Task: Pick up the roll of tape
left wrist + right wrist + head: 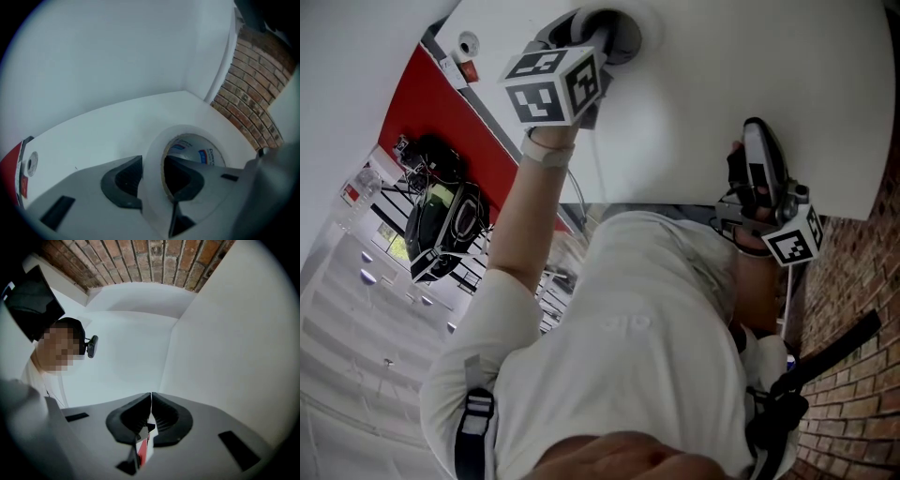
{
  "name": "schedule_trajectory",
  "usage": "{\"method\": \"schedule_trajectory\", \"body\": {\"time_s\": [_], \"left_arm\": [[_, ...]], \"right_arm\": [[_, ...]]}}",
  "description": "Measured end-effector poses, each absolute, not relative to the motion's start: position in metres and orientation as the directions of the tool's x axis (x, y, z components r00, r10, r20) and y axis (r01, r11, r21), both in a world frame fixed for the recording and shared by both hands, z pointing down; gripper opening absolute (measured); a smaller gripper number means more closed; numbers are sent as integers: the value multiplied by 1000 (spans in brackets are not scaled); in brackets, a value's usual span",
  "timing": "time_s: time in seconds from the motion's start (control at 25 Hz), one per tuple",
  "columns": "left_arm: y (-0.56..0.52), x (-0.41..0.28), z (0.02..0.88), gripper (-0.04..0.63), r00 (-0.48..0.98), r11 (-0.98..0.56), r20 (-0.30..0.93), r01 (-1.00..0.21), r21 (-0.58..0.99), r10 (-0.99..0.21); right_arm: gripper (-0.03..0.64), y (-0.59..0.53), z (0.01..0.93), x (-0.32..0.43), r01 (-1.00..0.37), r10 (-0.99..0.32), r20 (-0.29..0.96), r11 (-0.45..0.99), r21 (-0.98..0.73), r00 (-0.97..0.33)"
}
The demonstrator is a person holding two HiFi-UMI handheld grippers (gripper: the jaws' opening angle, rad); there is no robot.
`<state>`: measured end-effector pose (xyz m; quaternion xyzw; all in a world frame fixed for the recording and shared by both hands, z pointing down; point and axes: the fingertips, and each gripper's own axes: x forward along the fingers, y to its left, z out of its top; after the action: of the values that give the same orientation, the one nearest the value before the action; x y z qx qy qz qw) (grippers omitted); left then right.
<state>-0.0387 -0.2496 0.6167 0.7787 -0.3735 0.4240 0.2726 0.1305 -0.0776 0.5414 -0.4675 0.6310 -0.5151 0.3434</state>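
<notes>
The roll of tape [187, 140] is white with a printed inner core and lies on the white table [117, 126]. My left gripper [152, 176] points down at it, one pad outside the ring and the other inside the hole, both pressing on the roll's wall. In the head view the left gripper [600, 33] sits at the top over the roll of tape [626, 42], its marker cube nearer me. My right gripper [757, 131] rests level at the table's right side, away from the roll. Seen from its own camera, the right gripper [151, 395] has its tips together; a small red and white scrap [143, 451] shows behind the pads.
A brick wall [248, 103] stands beyond the table's far right corner. A white wall [117, 51] backs the table. The person in a white shirt [647, 356] fills the lower head view. A red panel [441, 122] lies at the left.
</notes>
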Motion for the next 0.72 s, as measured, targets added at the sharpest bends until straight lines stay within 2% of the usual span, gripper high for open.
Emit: {"method": "schedule_trajectory", "body": {"time_s": [0.52, 0.72], "left_arm": [[-247, -42, 604, 120, 353, -584, 866, -807, 91, -353], [-244, -38, 580, 120, 409, -562, 837, -813, 153, -364]], "right_arm": [[23, -72, 531, 142, -268, -941, 55, 39, -963, -334], [23, -74, 520, 141, -278, -939, 46, 53, -959, -340]]}}
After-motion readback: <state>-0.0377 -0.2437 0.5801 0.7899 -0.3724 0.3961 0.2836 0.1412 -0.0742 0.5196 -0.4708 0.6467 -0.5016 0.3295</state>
